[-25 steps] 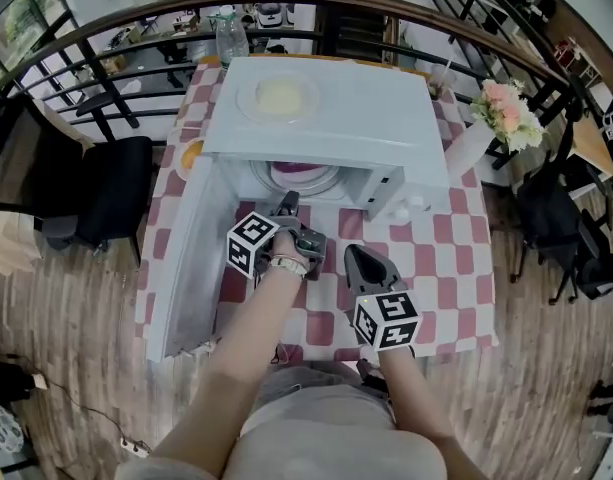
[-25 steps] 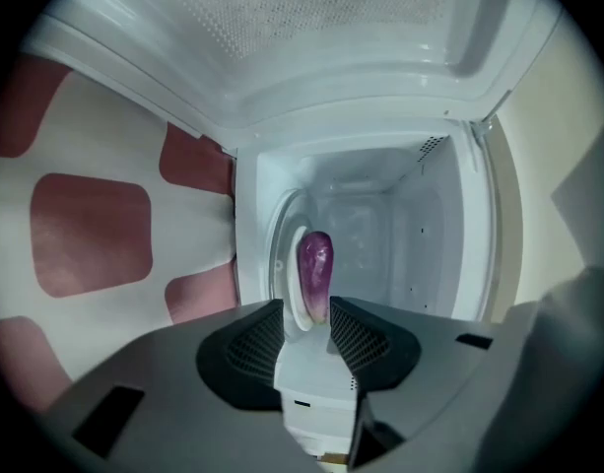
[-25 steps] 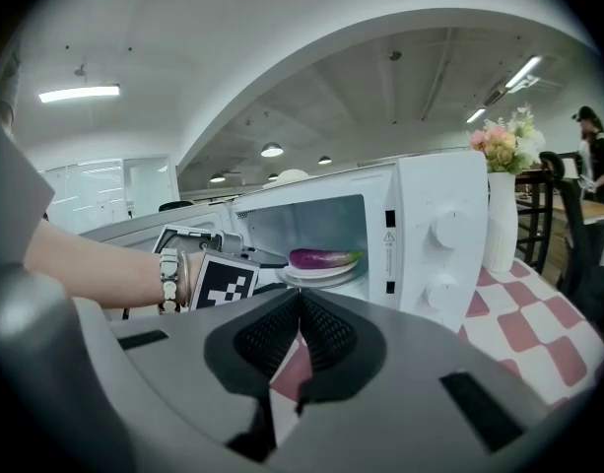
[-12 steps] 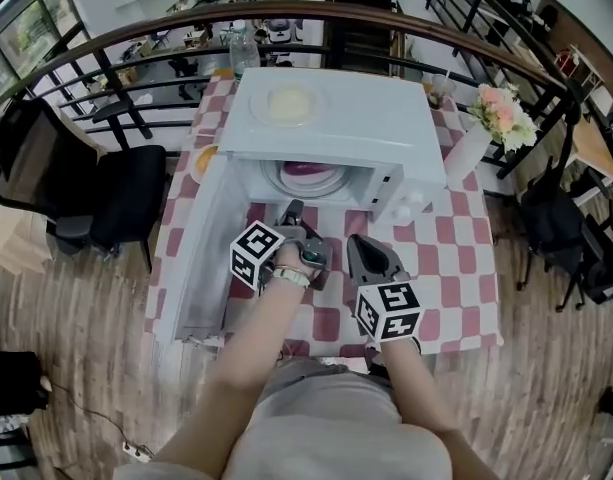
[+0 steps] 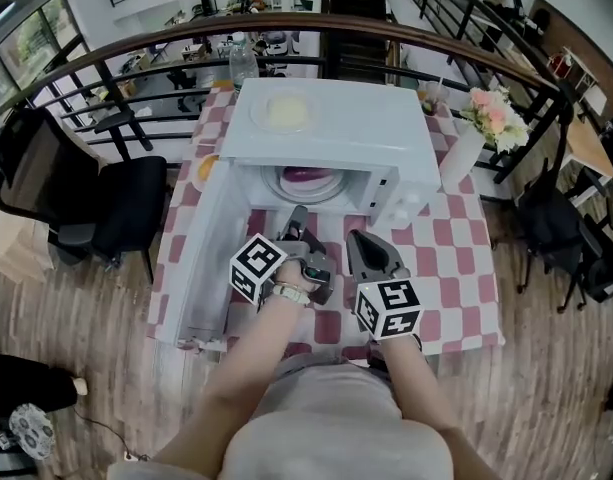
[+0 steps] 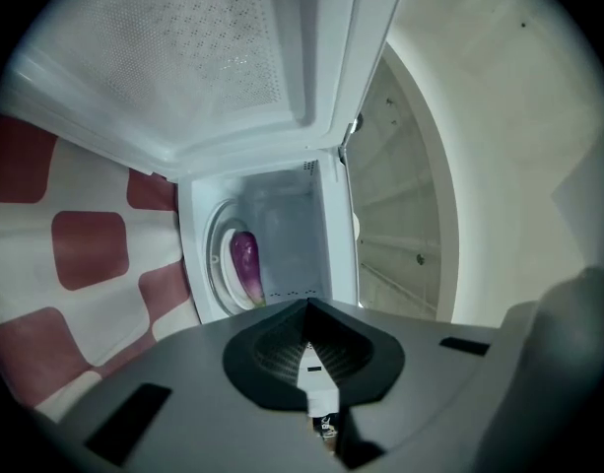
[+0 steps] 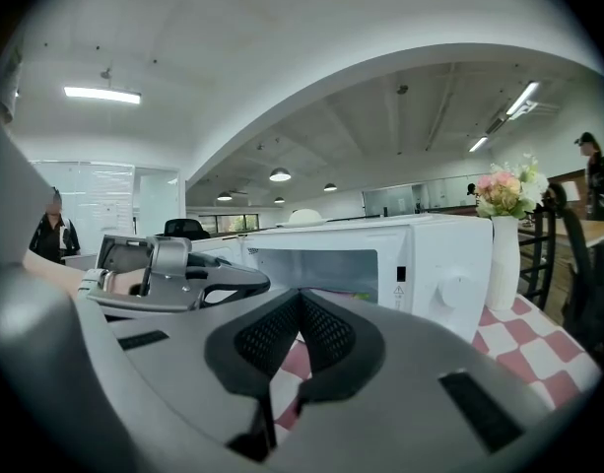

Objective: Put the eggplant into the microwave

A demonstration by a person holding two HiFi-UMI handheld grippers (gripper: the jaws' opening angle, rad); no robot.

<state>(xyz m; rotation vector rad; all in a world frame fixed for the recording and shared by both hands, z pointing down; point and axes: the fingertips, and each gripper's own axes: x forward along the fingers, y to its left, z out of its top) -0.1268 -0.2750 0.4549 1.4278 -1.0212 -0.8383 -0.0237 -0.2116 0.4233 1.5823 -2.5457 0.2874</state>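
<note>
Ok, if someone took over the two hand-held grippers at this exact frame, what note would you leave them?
Left hand-held gripper: shut, empty, facing the open microwave.
Right hand-held gripper: shut, empty, beside the left one, over the checked tablecloth.
Eggplant: lying on the turntable inside the microwave; door swung wide open.
Done: the eggplant is in.
Left: probably only closing the door, if that is wanted.
</note>
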